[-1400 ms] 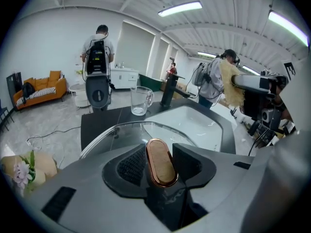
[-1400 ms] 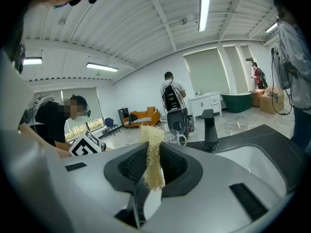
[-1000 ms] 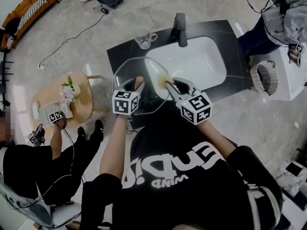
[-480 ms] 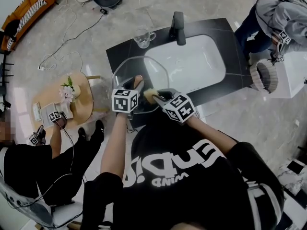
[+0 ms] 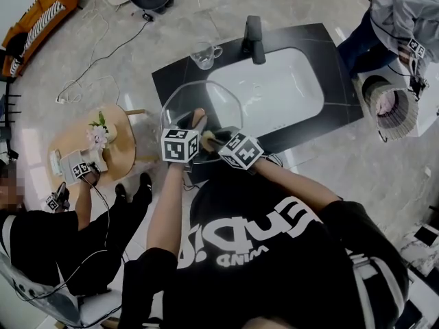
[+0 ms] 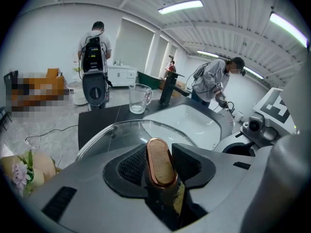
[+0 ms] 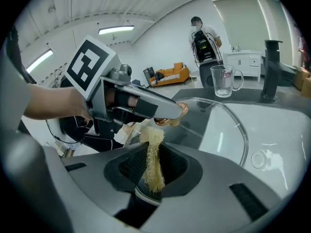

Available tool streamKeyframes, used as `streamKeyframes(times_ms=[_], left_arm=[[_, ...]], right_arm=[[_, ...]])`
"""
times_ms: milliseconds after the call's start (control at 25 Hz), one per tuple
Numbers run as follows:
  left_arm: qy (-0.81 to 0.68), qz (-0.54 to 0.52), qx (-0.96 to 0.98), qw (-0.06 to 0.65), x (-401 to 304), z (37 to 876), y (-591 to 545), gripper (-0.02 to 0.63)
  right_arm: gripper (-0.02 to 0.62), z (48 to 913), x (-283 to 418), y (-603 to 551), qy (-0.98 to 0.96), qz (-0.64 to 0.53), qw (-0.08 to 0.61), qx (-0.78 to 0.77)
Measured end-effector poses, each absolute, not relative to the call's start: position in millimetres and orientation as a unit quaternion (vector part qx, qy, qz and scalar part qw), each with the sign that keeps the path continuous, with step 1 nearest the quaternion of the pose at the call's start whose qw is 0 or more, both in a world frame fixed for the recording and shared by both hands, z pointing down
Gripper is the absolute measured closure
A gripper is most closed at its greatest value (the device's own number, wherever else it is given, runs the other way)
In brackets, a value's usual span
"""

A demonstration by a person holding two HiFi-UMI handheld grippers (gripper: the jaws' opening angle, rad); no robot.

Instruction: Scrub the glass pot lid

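The glass pot lid (image 5: 206,105) is held tilted over the near left corner of the sink. My left gripper (image 5: 195,123) is shut on its copper-coloured knob (image 6: 160,161), with the glass (image 6: 121,130) spreading out beyond the jaws. My right gripper (image 5: 214,141) is shut on a yellow fibrous scrubber (image 7: 153,154). It sits low at the lid's near edge, close beside the left gripper (image 7: 141,103). In the right gripper view the scrubber's tip is just below the knob (image 7: 177,113), and the lid's rim (image 7: 238,125) curves off to the right.
A white sink (image 5: 274,88) is set in a black counter (image 5: 171,70), with a black faucet (image 5: 255,38) and a glass mug (image 5: 204,55) at its far side. A round wooden table (image 5: 120,149) with flowers stands left. People stand at left and far right.
My right gripper has moved the scrubber from the lid's right part down and left, ending next to the left gripper. The left gripper and the lid stay put.
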State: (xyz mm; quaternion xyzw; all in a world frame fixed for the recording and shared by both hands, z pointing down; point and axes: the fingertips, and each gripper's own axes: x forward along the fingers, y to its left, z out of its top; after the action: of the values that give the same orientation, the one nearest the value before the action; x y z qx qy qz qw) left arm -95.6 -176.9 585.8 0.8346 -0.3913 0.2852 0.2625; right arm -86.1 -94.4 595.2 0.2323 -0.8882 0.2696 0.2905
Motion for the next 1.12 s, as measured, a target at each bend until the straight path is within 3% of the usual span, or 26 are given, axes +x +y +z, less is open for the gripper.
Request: streamKeyframes(times_ms=[600,1120], left_arm=[[-0.388,0.287,0.835,0.264,-94,588,-177,0.433],[-0.379,0.288,0.838,0.268,-96,589,-177,0.433]], right_arm=[[0.535,609,-111,-102,-0.897,0.227,0.319,0.205],[0.534,613,-93,-96,-0.886,0.229,0.355,0.192]])
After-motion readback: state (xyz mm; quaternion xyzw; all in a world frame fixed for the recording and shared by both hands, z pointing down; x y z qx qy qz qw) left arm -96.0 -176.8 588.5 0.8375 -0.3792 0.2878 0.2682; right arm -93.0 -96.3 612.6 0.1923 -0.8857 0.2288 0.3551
